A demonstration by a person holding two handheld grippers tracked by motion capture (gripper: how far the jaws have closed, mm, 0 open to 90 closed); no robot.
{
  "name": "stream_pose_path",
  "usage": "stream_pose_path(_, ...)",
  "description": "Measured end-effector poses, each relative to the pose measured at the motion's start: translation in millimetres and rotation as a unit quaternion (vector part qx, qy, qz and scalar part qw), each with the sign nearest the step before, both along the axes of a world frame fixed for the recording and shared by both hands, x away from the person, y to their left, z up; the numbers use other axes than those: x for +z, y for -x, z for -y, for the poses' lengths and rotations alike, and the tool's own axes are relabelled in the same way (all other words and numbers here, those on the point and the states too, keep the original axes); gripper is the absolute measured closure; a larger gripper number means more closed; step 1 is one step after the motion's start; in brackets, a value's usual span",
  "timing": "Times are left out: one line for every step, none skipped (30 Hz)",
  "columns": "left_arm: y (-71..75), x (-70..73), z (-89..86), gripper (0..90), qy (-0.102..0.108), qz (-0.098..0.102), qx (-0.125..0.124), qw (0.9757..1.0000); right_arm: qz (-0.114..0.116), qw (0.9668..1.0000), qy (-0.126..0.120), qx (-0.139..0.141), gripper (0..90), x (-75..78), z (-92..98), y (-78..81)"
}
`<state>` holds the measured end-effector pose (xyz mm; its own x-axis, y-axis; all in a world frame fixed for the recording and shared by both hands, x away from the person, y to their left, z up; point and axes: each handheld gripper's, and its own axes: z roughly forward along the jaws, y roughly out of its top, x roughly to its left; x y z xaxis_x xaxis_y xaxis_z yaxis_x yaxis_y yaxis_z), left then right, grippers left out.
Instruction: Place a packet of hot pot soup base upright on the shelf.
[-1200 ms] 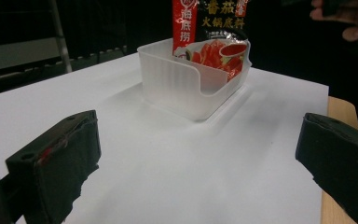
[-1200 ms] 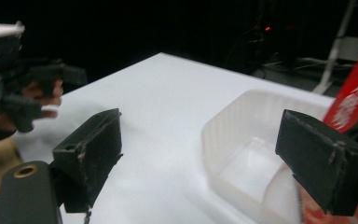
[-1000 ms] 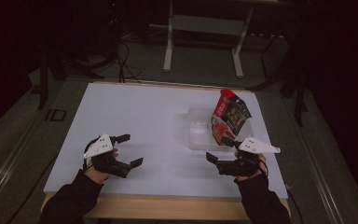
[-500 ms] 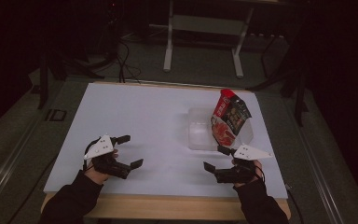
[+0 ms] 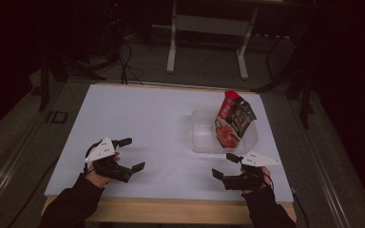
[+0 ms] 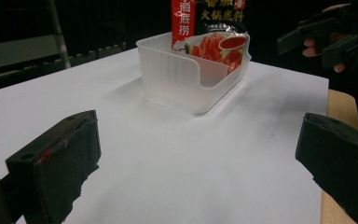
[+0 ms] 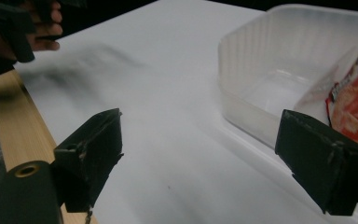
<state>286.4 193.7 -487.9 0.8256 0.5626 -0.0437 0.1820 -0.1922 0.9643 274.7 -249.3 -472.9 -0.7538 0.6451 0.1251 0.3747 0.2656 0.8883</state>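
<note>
Dim surroundings frame a wooden table (image 5: pixel 171 211) covered by a white sheet (image 5: pixel 147 123), with frame legs and cables on the floor beyond it. On the right half of the sheet stands a clear plastic container (image 5: pixel 204 135), and a red and black sauce packet (image 5: pixel 234 122) leans upright inside it, against its right side, top above the rim. The left gripper (image 5: pixel 129 154) sits near the front edge on the left, jaws spread wide and holding nothing; the left gripper view confirms the gap and shows the container (image 6: pixel 191 77) well ahead. The right gripper (image 5: pixel 225 165) is just in front of the container's near wall, jaws likewise wide apart and empty; the right gripper view places the container (image 7: pixel 279 70) close ahead and the packet (image 7: pixel 354 100) at the right edge. Judgement: the packet is seated, both tools are clear, and the work appears at a rest or start position. Any next move on the packet calls for the right gripper to advance over the near wall and close on the packet's upper part, without tipping the light container.
</note>
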Motion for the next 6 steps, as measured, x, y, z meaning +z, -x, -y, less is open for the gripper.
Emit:
stream_pose_path(-0.3,0.0,-0.8,0.6,0.001,-0.001,0.001,1.0000,-0.003,1.0000,0.002,-0.002,14.7,-1.5,1.3,-0.3)
stream_pose_path(-0.7,-0.1,-1.5,0.6,0.001,-0.001,0.001,1.0000,-0.005,1.0000,0.005,-0.004,14.7,-3.4,2.9,-0.9)
stream_pose_path(-0.8,-0.2,-1.9,0.6,0.001,-0.001,0.002,1.0000,-0.005,1.0000,0.005,-0.005,14.7,-4.7,3.8,-1.3)
stream_pose_path(-0.8,-0.3,-2.3,0.6,0.002,-0.002,0.003,1.0000,-0.007,0.9999,0.007,-0.006,14.7,-5.1,4.5,-1.4)
stream_pose_path(-0.9,-0.5,-2.5,0.6,0.003,-0.002,0.003,1.0000,-0.006,0.9999,0.009,-0.006,14.7,-5.4,5.2,-1.9)
stream_pose_path(-0.9,-0.6,-2.5,0.6,0.003,-0.003,0.003,1.0000,-0.005,0.9999,0.010,-0.007,14.7,-5.4,5.6,-1.9)
